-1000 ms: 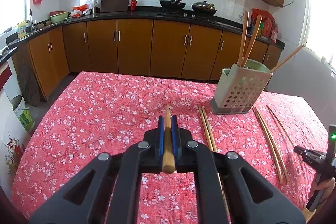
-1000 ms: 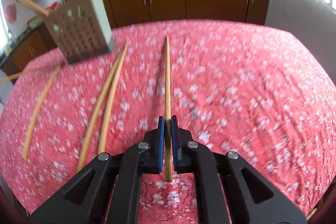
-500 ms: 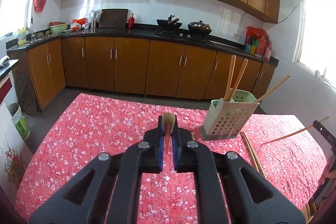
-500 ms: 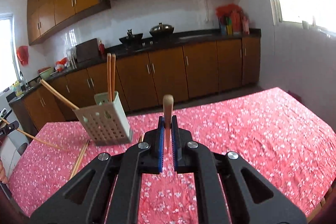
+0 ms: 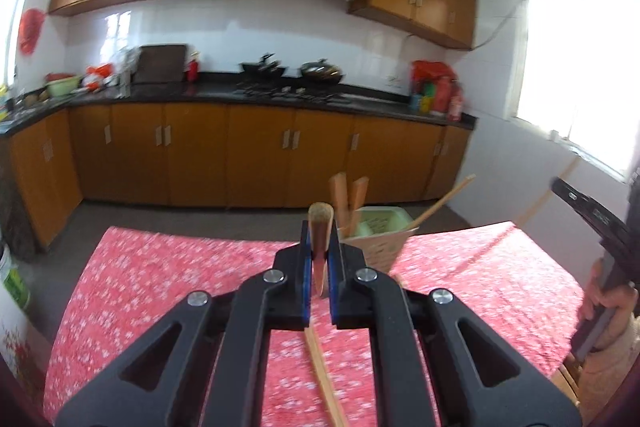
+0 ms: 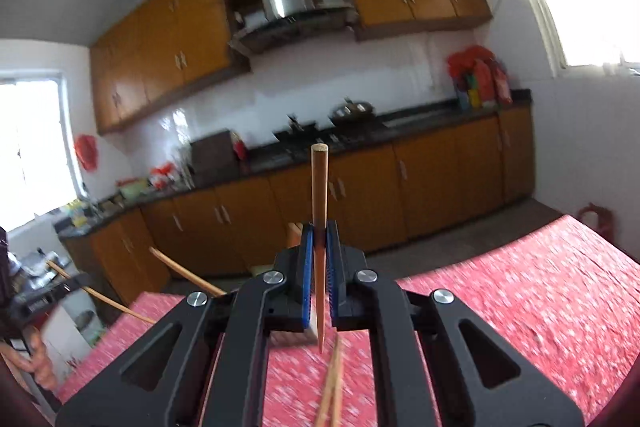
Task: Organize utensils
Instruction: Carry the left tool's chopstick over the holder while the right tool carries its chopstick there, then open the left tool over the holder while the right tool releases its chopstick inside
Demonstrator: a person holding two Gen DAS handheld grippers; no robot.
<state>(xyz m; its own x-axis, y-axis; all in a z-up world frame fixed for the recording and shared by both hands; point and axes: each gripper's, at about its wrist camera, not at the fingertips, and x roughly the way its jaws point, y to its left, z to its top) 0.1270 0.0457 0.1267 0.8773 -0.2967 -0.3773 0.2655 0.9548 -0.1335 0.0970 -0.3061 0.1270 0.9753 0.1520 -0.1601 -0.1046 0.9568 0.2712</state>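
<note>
My left gripper (image 5: 320, 259) is shut on a wooden chopstick (image 5: 320, 227) that stands nearly upright between the blue pads, thick end up. Just behind it stands the pale green perforated utensil holder (image 5: 380, 231) with chopsticks (image 5: 348, 199) in it. My right gripper (image 6: 320, 255) is shut on another wooden chopstick (image 6: 319, 187), upright with the thick end up and the thin tip below the pads. The holder is mostly hidden behind the right gripper; chopsticks (image 6: 184, 273) lean out of it to the left. Both grippers are raised above the red floral table.
Loose chopsticks lie on the red floral tablecloth (image 5: 160, 267) below the left gripper (image 5: 324, 379) and below the right one (image 6: 332, 387). The other gripper and hand show at the right edge (image 5: 600, 235). Kitchen cabinets and a counter stand behind the table.
Both grippers have lifted off the table with their chopsticks and tilted them from lying flat to nearly upright. The left gripper has come closer to the holder.
</note>
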